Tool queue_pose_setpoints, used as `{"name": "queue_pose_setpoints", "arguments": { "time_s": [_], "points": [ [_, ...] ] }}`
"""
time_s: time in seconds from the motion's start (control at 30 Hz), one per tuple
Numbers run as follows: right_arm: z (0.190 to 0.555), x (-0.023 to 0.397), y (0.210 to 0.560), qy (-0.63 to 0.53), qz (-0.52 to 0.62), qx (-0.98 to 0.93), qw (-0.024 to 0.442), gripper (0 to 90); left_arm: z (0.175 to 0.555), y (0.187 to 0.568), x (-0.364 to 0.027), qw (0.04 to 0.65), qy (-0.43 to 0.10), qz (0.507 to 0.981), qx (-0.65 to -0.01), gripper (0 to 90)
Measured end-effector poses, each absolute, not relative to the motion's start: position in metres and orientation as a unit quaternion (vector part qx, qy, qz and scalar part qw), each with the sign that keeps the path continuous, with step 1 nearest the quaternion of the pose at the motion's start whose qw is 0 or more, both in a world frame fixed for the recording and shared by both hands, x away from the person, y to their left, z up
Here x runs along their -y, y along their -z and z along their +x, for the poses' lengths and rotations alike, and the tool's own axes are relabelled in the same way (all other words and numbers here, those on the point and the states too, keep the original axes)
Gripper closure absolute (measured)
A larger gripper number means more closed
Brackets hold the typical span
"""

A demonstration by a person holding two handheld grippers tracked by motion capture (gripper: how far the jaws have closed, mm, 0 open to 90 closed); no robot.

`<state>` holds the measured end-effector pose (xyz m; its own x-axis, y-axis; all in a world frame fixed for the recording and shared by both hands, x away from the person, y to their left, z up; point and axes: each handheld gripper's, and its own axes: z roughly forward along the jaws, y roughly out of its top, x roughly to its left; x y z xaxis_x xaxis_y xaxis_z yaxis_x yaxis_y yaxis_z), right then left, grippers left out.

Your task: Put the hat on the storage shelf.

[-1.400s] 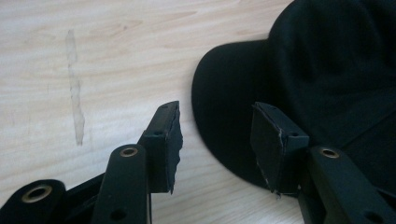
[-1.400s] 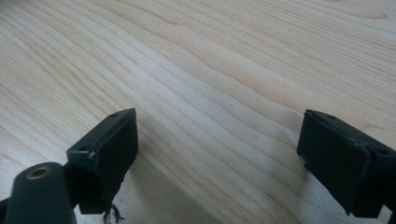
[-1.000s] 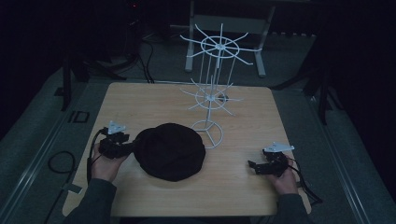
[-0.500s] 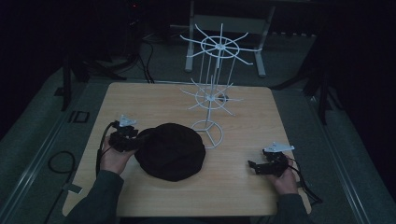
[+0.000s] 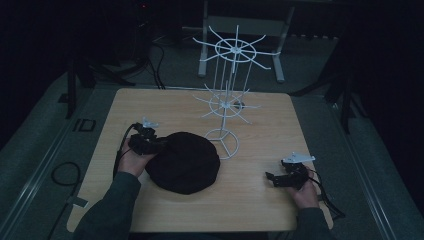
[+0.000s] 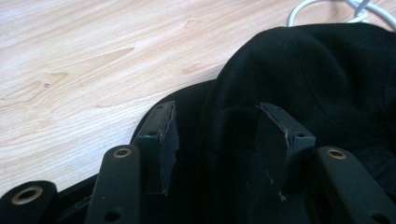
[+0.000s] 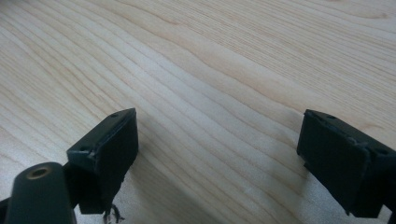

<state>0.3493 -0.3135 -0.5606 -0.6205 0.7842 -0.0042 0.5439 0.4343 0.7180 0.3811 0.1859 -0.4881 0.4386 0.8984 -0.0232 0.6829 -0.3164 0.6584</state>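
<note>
On the wooden table (image 5: 250,200), the black hat (image 6: 299,93) sits between the left tool's (image 6: 217,140) spread jaws.

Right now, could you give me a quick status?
Left hand-held gripper open, astride black hat's edge. Right hand-held gripper open, empty. White wire rack behind hat.

The black hat (image 6: 299,93) runs off the left gripper view's right and bottom edges.

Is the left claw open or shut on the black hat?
Open. In the left gripper view the left claw has its jaws wide, just opened further, the black hat bulging between them unpinched.
</note>
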Motion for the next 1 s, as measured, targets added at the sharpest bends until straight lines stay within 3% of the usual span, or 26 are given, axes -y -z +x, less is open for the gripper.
{"name": "queue_pose_setpoints", "arguments": {
  "time_s": [0.37,0.6,1.0],
  "points": [
    [0.349,0.313,0.561,-0.35,0.4,-0.829,0.171,12.4,0.399,0.505,-0.177,0.277,-0.15,0.811,-0.493,50.6],
    [0.349,0.313,0.561,-0.35,0.4,-0.829,0.171,12.4,0.4,0.509,-0.171,0.258,-0.164,0.819,-0.485,50.8],
    [0.349,0.313,0.561,-0.35,0.4,-0.829,0.172,12.4,0.398,0.509,-0.163,0.222,-0.199,0.832,-0.468,72.6]
  ]
}}
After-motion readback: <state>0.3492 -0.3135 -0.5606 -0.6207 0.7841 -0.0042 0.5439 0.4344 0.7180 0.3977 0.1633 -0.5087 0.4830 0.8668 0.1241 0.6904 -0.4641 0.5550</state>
